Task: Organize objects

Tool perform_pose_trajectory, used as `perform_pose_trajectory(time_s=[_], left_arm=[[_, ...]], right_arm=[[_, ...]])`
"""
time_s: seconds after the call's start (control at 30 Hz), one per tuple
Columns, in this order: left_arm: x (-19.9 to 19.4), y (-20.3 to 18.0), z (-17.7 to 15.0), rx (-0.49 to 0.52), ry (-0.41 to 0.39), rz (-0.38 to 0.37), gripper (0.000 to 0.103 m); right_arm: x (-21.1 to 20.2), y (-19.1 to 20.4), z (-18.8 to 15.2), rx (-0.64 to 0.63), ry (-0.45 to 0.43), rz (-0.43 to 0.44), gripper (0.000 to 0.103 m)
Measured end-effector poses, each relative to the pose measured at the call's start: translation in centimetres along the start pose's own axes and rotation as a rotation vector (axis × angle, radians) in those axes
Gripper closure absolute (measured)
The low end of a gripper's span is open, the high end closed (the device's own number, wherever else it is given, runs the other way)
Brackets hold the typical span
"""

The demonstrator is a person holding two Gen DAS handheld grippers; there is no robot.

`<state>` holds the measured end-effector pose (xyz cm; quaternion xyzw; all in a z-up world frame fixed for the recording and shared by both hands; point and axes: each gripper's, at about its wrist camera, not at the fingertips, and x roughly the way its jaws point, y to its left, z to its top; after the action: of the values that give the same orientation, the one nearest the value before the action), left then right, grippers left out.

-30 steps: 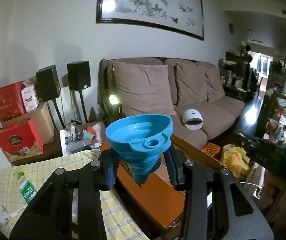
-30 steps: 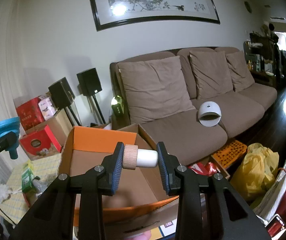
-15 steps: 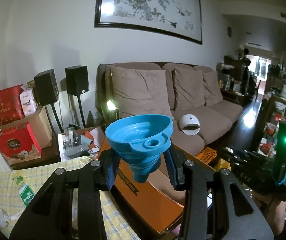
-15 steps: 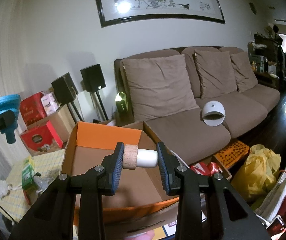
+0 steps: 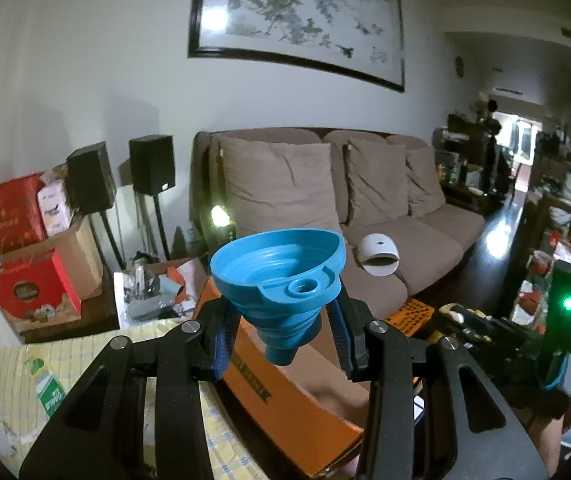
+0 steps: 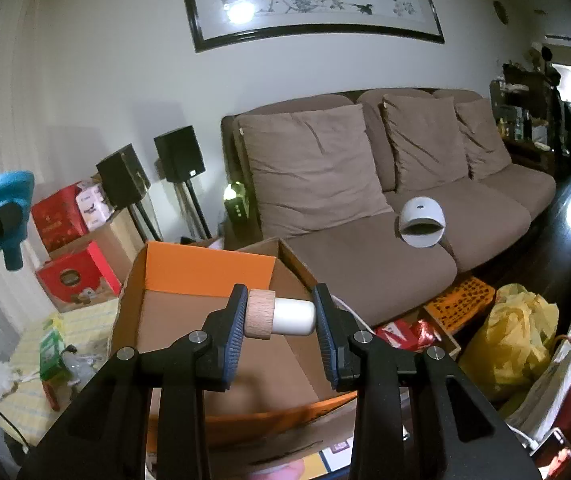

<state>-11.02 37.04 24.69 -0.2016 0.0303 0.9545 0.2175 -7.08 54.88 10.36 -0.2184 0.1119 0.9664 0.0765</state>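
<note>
Holding: two small items aloft over an open carton, mid-transfer.
Carton (image 6: 189, 320): orange-lined cardboard, open-topped, below both grippers.
Funnel (image 5: 281, 280): blue, collapsible; left gripper (image 5: 281, 336) jaws clamped on its cone.
Stopper (image 6: 279, 312): wood-capped, white; right gripper (image 6: 279, 316) jaws clamped endwise.
Next, judged: lower each into carton, then part jaws.

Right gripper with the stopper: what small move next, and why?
Probably lower the right gripper a little into the open cardboard box before releasing. The wood-capped stopper is clamped crosswise between the pads, hanging above the box's bare interior, so dropping from here might bounce it.
</note>
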Motion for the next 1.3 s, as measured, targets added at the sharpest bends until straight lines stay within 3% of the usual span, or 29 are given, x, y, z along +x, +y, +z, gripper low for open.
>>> perform_pose_trajectory(time_s=[0.33,0.77,1.3], left_arm=[[0.3,-2.6,0.7,0.030,-0.009,-0.035,0.065],[2.3,-2.2,-0.5,0.014,0.048,-0.006,0.065],[2.9,-2.3,0.5,0.019,0.068,-0.012,0.065]], right_arm=[[0.5,0.0,-0.2,-0.005,0.020,0.004,0.070],[-0.1,-0.3,0.2,-0.017,0.005,-0.032,0.070],[0.2,0.4,0.1,-0.035,0.010,-0.025,0.070]])
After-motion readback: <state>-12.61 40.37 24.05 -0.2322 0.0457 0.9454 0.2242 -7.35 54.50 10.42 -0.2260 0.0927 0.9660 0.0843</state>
